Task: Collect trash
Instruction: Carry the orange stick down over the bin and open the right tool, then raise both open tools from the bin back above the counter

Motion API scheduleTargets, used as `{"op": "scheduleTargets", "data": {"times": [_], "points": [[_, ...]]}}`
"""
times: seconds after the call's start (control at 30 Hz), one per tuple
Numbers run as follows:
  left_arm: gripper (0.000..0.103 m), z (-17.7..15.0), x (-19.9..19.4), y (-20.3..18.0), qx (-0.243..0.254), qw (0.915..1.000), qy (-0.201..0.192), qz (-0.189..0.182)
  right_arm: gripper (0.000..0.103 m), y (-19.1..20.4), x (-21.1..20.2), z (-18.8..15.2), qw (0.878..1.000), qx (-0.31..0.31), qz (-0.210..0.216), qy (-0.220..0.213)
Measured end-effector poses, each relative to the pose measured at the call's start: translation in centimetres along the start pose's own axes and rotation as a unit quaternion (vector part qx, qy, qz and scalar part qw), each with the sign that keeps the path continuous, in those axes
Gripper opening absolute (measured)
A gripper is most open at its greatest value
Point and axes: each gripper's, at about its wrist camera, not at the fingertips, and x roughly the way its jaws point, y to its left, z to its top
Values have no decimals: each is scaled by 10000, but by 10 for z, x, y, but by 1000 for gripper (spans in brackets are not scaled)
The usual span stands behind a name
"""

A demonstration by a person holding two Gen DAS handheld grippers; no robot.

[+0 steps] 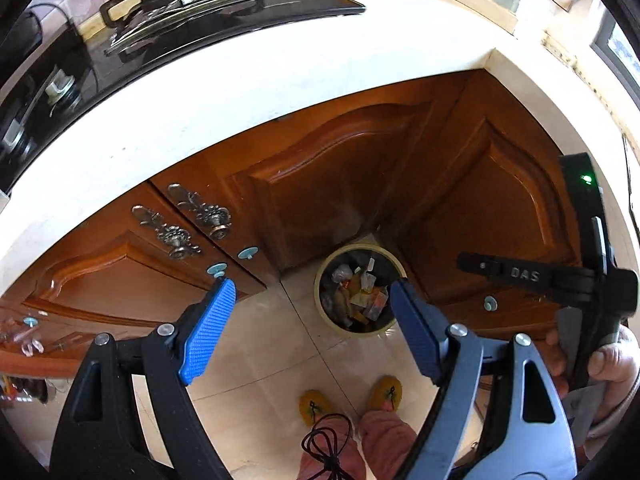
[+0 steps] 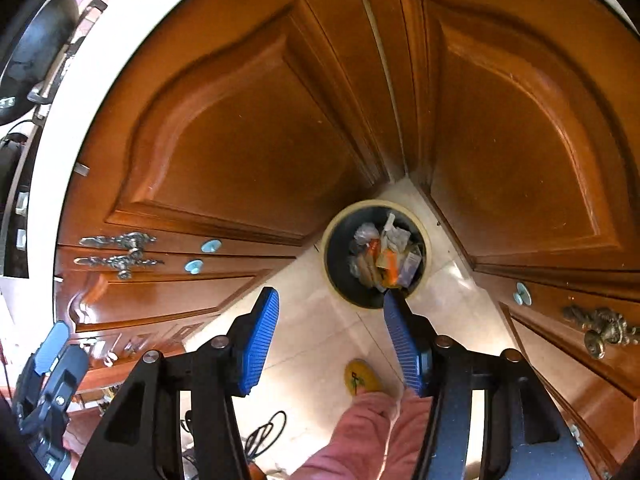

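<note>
Right wrist: round, trash-filled bin [image 2: 340, 286]

Both tools point steeply down, left tool [image 1: 308, 328] and right tool [image 2: 330, 340] gaping (nothing between).

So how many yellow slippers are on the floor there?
2. One slipper lies on the tiles beside the pink trouser leg; the other slipper sits at that leg's end, nearer the trash bin. None look hidden.
</note>
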Motion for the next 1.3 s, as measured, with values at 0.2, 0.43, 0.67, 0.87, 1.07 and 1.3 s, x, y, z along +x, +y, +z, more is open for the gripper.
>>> {"op": "scheduleTargets", "data": {"times": [0.2,0.43,0.67,0.87,1.07,1.3], "points": [[78,0,-7,-2,-103,9999,26,-27,55,9,-26,-2,9991,-373,-41,-218],[78,2,-28,-22,16,9999,-51,-129,55,42,-79,11,9975,-491,3,-502],[78,20,-77,-49,176,9991,-290,-250,55,51,-165,2,9935,-574,27,-982],[78,47,-135,-65,224,9970,-682,-293,55,66,-252,3,9881,-620,54,-1405],[78,80,-188,-74,175,9929,-1158,-201,60,86,-332,12,9789,-647,44,-1936],[86,104,-234,-86,63,9853,-1708,-42,68,107,-398,26,9661,-819,27,-2450]]}}
